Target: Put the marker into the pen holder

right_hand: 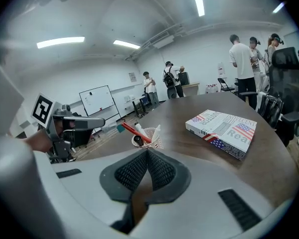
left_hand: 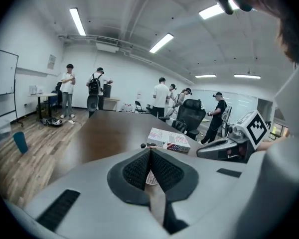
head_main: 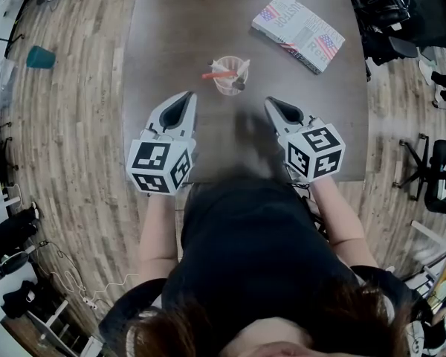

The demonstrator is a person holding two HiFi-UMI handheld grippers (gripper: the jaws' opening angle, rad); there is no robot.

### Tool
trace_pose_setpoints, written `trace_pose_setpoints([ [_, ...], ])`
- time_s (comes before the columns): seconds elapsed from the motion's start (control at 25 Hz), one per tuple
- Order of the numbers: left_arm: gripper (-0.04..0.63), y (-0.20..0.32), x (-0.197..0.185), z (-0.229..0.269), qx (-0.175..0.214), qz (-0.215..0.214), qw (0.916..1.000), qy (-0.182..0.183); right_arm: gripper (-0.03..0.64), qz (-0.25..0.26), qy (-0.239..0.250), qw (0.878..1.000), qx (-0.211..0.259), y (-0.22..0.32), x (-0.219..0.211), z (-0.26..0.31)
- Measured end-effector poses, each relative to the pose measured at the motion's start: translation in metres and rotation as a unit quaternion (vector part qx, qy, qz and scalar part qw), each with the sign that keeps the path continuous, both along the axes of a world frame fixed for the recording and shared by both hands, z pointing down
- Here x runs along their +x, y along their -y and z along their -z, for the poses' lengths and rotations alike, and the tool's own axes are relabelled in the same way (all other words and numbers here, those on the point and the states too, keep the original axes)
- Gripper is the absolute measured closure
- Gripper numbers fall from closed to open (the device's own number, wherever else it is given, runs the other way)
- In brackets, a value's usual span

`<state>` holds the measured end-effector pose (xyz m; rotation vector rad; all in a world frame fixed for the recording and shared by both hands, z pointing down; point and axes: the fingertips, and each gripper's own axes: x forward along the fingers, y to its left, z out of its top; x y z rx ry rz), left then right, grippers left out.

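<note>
A pale mesh pen holder [head_main: 230, 76] stands in the middle of the dark table [head_main: 171, 21]. A red marker [head_main: 214, 74] sticks out of it toward the left, beside other pens. My left gripper [head_main: 186, 96] hovers just near-left of the holder, shut with nothing between its jaws. My right gripper [head_main: 270, 102] is near-right of the holder, also shut and empty. In the right gripper view the holder [right_hand: 149, 138] and red marker [right_hand: 133, 131] sit just beyond the jaw tips [right_hand: 147, 151]. In the left gripper view the holder [left_hand: 150, 177] shows only through the gap below the closed pads.
A paperback book [head_main: 299, 32] lies flat on the table's far right. A teal cup [head_main: 41, 56] stands on the wooden floor at left. Office chairs [head_main: 386, 10] crowd the right side. Several people [left_hand: 162, 96] stand at the far end of the room.
</note>
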<state>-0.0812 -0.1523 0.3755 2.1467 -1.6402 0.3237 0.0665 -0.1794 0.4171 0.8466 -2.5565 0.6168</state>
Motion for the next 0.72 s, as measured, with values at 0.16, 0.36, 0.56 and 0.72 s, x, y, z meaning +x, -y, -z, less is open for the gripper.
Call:
trace_pose_setpoints([
  [0.16, 0.569, -0.004, -0.007, -0.003, -0.001, 0.037, 0.9983, -0.044, 0.6, -0.002, -0.002, 1.0, 0.003, -0.001, -0.002, 0.001],
  [0.36, 0.569, -0.011, -0.004, -0.013, -0.016, 0.047, 0.9969, -0.061, 0.6, -0.004, -0.006, 1.0, 0.009, -0.005, -0.003, 0.004],
  [0.56, 0.569, -0.012, -0.004, -0.016, -0.018, 0.056, 0.9961, -0.066, 0.6, -0.01, -0.007, 1.0, 0.013, -0.003, -0.001, 0.005],
  [0.72, 0.569, -0.014, -0.003, -0.019, -0.023, 0.056, 0.9962, -0.062, 0.6, -0.014, -0.01, 1.0, 0.02, -0.001, 0.001, 0.006],
])
